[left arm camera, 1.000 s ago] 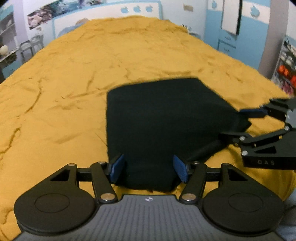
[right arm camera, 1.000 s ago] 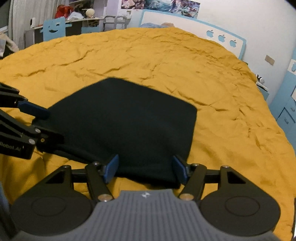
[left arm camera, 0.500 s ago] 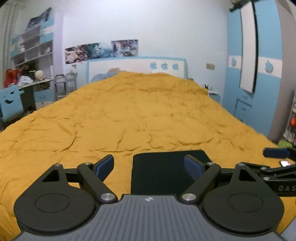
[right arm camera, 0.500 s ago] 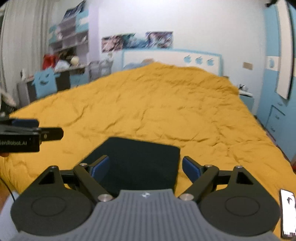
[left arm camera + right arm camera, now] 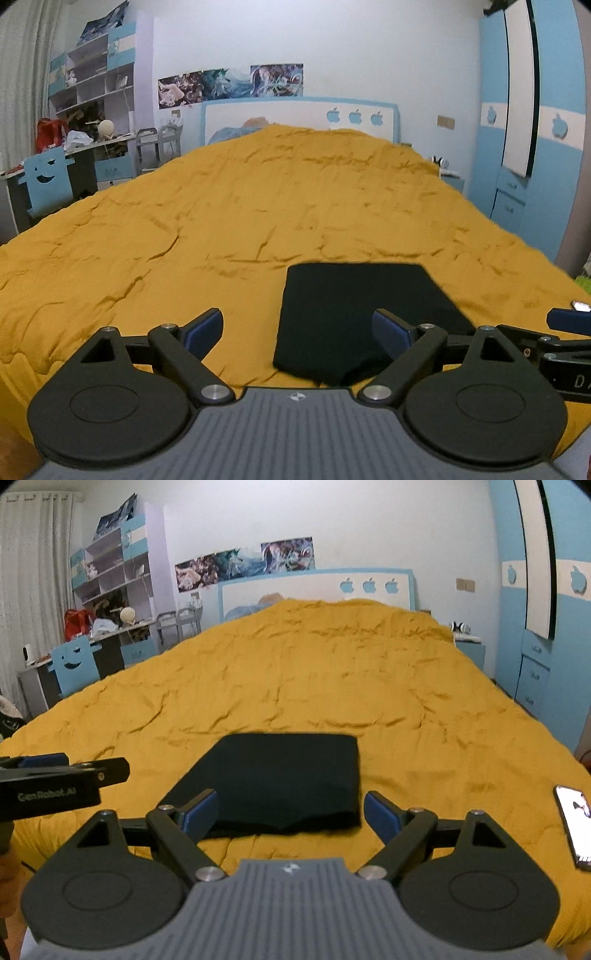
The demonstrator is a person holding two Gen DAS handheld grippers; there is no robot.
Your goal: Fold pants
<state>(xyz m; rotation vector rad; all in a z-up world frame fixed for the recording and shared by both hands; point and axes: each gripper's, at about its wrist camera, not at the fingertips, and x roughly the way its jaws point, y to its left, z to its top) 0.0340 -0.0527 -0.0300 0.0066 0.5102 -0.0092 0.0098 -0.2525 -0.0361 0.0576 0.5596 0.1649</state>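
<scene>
Pants (image 5: 364, 317) lie as a compact dark rectangle on the yellow bedspread (image 5: 221, 229), in the lower centre of both wrist views, their near edge showing a small uneven lip where the layers meet. A second ago both tools were low over this cloth, the left one straddling its near edge; now both have lifted and drawn back, so the whole bundle and the far wall with its headboard (image 5: 299, 114) come into sight. The left gripper (image 5: 297, 330) has its fingers spread wide with nothing between them, and the right gripper (image 5: 290, 810) is likewise parted and empty, the cloth lying beyond its tips and untouched. Seen from the right wrist, the left tool pokes in at the left edge of the frame, clear of the fabric. A phone (image 5: 574, 829) rests on the bedspread at the lower right, well apart from the bundle. Judging by the neat shape and the retreat, the folding looks finished, or needs only a light tidy of that near lip.
</scene>
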